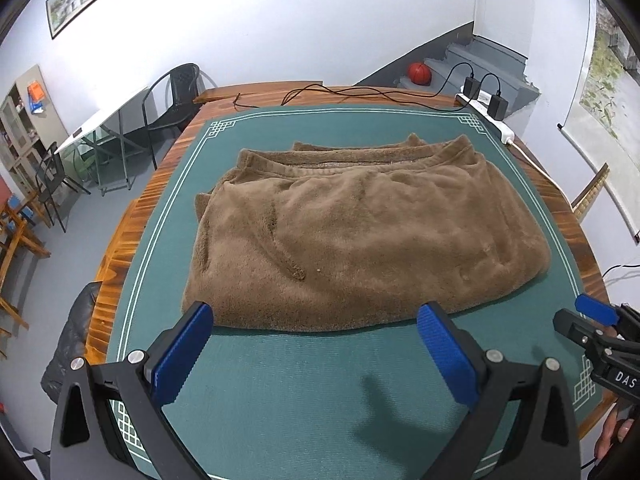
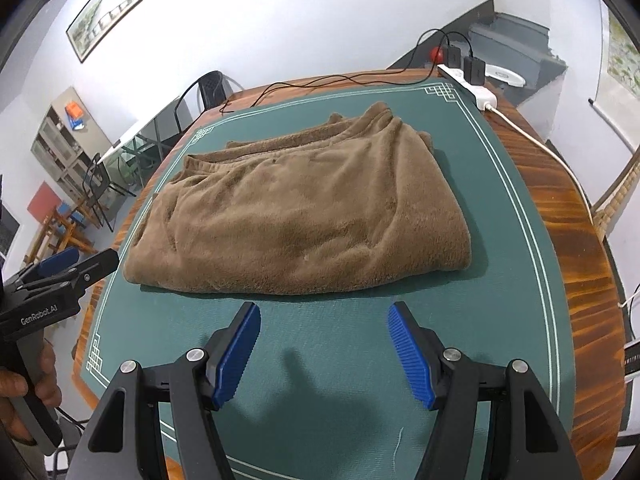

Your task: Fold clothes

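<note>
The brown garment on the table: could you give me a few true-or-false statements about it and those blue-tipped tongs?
1. The garment lies folded on the green mat. True.
2. The left tongs are clamped on the garment. False: they are open and hold nothing, just short of its near edge.
3. The right tongs are open and empty. True.
4. A power strip sits at the far right corner of the table. True.
5. The garment hangs over the table's edge. False: it lies wholly on the mat.
</note>
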